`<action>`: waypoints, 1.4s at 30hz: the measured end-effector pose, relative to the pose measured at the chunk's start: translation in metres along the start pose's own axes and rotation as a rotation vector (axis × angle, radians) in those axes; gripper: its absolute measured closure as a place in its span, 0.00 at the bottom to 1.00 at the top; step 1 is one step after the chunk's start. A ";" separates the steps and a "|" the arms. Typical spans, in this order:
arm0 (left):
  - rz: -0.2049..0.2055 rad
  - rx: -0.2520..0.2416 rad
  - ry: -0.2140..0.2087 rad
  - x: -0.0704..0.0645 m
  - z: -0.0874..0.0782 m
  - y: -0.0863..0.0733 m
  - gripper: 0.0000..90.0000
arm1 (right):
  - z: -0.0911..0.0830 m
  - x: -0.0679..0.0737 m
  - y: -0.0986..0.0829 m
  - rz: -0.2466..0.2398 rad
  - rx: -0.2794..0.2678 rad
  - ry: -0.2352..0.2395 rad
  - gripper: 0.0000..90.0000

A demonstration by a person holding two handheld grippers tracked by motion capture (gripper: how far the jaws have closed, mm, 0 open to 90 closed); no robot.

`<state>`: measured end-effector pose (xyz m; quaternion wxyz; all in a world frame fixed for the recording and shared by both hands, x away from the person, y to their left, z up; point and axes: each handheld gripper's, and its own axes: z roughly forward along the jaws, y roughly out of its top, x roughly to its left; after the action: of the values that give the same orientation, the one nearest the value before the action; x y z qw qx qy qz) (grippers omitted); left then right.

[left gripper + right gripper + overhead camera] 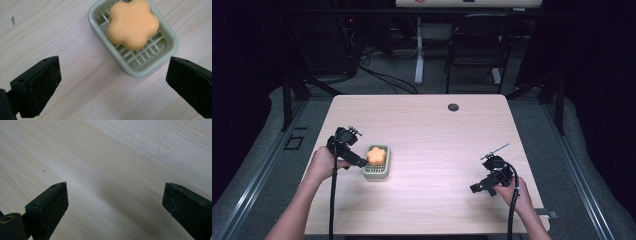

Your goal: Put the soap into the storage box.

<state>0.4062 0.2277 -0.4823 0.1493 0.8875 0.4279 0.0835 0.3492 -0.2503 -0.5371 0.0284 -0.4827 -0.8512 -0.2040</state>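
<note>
Left gripper (112, 82) jaws wide apart, nothing between them but bare tabletop (50, 30); the dish (140, 67) sits just ahead of the tips and off toward the jaw on the right of the left gripper view, not touching either pad. In that view the dish's long axis runs diagonally, near corner pointing into the gap, so the jaws aren't square to it; my read is the coming move needs a short advance plus a shift toward that jaw, maybe a twist, to straddle dish or soap. Soap (133, 23), orange, flower-shaped, lies flat on the dish grid, toward the far end; its top edge and the dish's far rim are cut off by the frame. In the high view the left gripper (360, 162) is right at the dish (376, 174), which sits in the left half of the tabletop (432, 125), nearer the front edge than the back, soap (376, 155) on top. Right gripper (476, 188), also spread open, holds nothing, is by the front right corner, well apart from the dish, so left is clearly the nearer one. Right gripper view: jaws over bare wood. Can't tell gripper heights above the tabletop.
</note>
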 end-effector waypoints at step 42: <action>-0.101 0.048 0.024 -0.011 0.004 -0.121 0.00 | 0.001 0.002 0.000 -0.010 0.004 -0.007 0.07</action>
<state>0.3116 0.2896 -0.5269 0.1269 0.8670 0.4759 0.0761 0.3487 -0.2483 -0.5377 0.0255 -0.4790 -0.8542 -0.2006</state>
